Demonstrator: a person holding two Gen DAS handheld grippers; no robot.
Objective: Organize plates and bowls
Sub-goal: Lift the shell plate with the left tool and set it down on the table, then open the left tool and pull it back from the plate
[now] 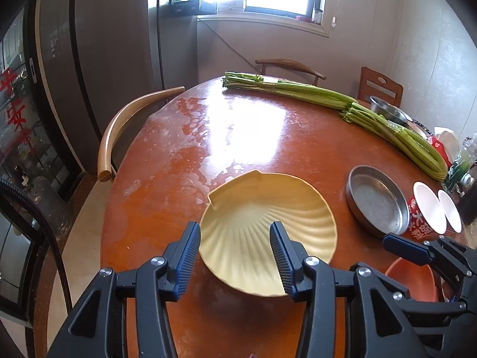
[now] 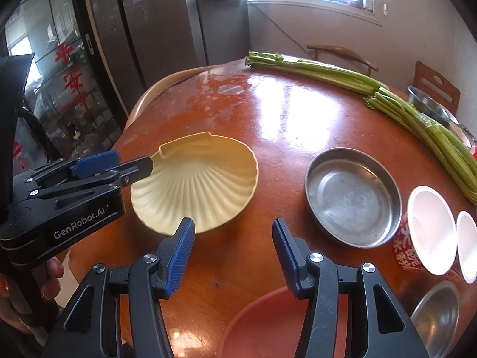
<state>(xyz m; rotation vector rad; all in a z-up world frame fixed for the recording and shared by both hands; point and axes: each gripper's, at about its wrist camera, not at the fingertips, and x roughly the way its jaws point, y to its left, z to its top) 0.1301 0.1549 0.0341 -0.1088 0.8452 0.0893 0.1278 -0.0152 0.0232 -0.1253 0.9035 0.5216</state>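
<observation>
Blue ribbed pads of the left gripper [image 1: 235, 228] stand apart at a moderate gap. Nothing is clamped between them. The right gripper [image 2: 232, 223] likewise shows its jaws apart and empty, over bare table [image 2: 283, 125].

Item under inspection: the cream shell-shaped plate [image 1: 262, 205]. It lies directly ahead of and below the left gripper. Its fanned edge is nearest the pads and its notched hinge end points away, so its long axis runs roughly along the gripper's line of sight. The plate is wider than the gap between the pads. The pad on the right gripper's side overlaps its ribbed surface in the picture. Seen from the right wrist, a left fingertip meets the plate's rim on the side away from the right gripper. Whether it touches cannot be told.

From the right gripper, the plate lies ahead and off towards the left gripper. The steel pan [image 2: 353, 197] lies ahead on the opposite side, well apart from the plate. A red-orange bowl [image 2: 262, 322] sits just beneath the right gripper's fingers. Two paper bowls [image 2: 430, 229] stand beyond the pan.

Assessment: the left gripper is the nearer to the plate and is aligned with it. The right gripper is better placed for the pan or the red-orange bowl.
</observation>
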